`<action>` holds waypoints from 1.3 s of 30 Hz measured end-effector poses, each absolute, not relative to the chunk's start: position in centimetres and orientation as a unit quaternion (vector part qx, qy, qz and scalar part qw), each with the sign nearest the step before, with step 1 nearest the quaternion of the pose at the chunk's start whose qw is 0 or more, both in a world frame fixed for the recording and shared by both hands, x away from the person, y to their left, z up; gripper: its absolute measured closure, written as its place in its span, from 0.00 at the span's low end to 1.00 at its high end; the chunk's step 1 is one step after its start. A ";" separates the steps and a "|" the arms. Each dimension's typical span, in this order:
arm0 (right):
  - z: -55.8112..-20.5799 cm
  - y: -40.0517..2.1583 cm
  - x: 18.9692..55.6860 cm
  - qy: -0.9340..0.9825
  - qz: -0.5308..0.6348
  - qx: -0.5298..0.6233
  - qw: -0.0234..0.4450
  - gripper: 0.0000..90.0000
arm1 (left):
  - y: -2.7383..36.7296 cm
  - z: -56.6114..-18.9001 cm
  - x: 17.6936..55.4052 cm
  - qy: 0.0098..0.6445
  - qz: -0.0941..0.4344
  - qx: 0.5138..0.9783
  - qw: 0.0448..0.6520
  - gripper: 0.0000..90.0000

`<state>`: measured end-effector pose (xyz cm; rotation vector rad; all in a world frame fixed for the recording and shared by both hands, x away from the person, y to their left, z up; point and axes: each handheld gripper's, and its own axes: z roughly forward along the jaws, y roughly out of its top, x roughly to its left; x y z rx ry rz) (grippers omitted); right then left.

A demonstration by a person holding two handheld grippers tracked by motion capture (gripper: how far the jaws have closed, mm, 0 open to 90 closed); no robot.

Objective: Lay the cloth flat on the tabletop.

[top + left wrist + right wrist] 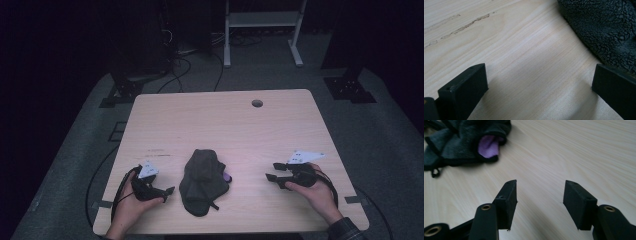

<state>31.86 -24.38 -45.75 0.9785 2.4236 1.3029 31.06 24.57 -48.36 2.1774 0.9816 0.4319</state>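
Note:
A crumpled dark grey fleece garment with a purple lining lies on the light wooden table, near its front edge. My left gripper rests on the table just left of the garment, jaws wide apart over bare wood, with the fleece beside its right jaw. My right gripper hovers to the right of the garment, pointing toward it; its jaws stand partly apart with nothing between them.
A round cable hole sits near the table's far edge. A white frame and dark stands with cables are on the floor beyond the table. Faint scuff marks streak the wood.

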 end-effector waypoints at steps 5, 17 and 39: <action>-45.5 -21.3 31.6 0.836 0.454 0.294 0.096 0.50 | 24.6 -48.4 31.0 0.379 0.167 0.841 0.350 0.00; -45.6 -16.3 31.0 0.853 0.462 0.236 0.061 0.50 | 24.6 -48.4 31.0 0.378 0.166 0.841 0.350 0.00; -46.5 -11.0 31.5 0.868 0.444 0.219 0.036 0.84 | 24.6 -48.4 30.9 0.379 0.167 0.840 0.351 0.00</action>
